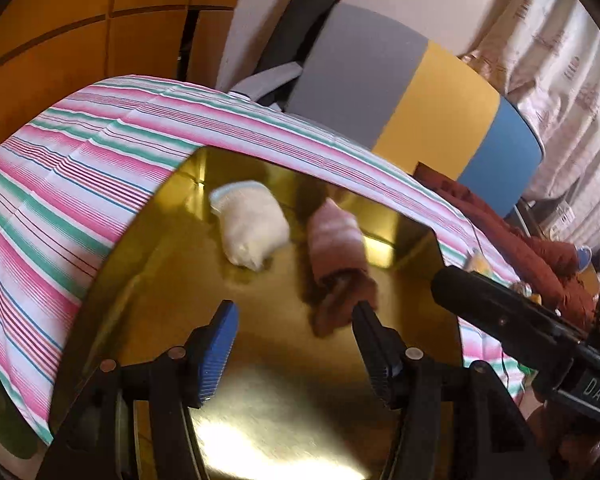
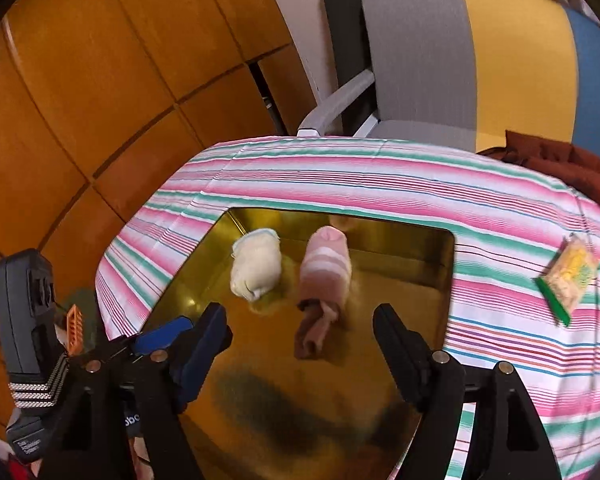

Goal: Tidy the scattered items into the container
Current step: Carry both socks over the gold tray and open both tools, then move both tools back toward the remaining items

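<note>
A shiny gold container [image 1: 160,208] [image 2: 440,256] sits on the striped cloth. Inside lie a rolled white sock [image 1: 252,224] [image 2: 256,264] and a rolled pink-and-brown striped sock [image 1: 336,256] [image 2: 324,280]. My left gripper [image 1: 296,312] is open above the container, its right finger beside the striped sock's loose end. My right gripper [image 2: 300,320] is open and empty over the container, just in front of the striped sock. A clear snack packet with a green edge [image 2: 568,280] lies on the cloth to the right, outside the container.
The pink, green and white striped tablecloth [image 1: 80,168] [image 2: 340,176] covers the table. A grey, yellow and blue chair [image 1: 412,80] [image 2: 460,60] stands behind it with a rust-red jacket [image 1: 512,228] on it. Wooden wall panels [image 2: 80,100] are at the left.
</note>
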`<state>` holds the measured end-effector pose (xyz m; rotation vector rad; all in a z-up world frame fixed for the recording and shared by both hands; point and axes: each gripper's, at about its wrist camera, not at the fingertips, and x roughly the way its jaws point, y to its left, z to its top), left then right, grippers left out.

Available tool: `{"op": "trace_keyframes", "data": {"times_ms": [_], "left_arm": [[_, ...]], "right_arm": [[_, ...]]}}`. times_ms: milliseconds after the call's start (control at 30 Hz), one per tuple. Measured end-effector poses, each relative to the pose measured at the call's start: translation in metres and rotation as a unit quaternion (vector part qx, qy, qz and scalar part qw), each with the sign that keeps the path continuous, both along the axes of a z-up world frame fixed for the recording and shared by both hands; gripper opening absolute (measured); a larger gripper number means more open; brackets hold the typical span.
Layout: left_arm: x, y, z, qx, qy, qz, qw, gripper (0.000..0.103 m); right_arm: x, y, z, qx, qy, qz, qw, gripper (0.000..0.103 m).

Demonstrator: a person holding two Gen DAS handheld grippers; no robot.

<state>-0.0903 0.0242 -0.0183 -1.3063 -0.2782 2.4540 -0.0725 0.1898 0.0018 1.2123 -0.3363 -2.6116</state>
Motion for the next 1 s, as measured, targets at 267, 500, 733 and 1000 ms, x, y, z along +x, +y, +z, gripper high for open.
{"op": "trace_keyframes", "data": {"times_ms": [267, 500, 733, 1000], "left_arm": [[0.029, 0.029, 0.009, 0.008, 0.003, -0.037, 0.9993, 0.06], [0.052, 0.065, 0.018, -0.002, 0.015, -0.081, 0.9966, 0.06], [0.07, 0.1, 0.022, -0.019, 0.023, -0.117, 0.9927, 0.061], [0.089, 0.128, 0.024, -0.021, 0.024, -0.151, 0.988, 0.061]], "right_arm": [[0.032, 0.04, 0.001, 0.0, 0.006, -0.033, 0.999, 0.076], [0.062, 0.09, 0.007, 0.018, 0.019, -0.077, 0.997, 0.076], [0.082, 0.154, -0.007, 0.022, 0.006, -0.134, 0.991, 0.076], [0.096, 0.213, -0.021, 0.035, -0.004, -0.182, 0.983, 0.077]]}}
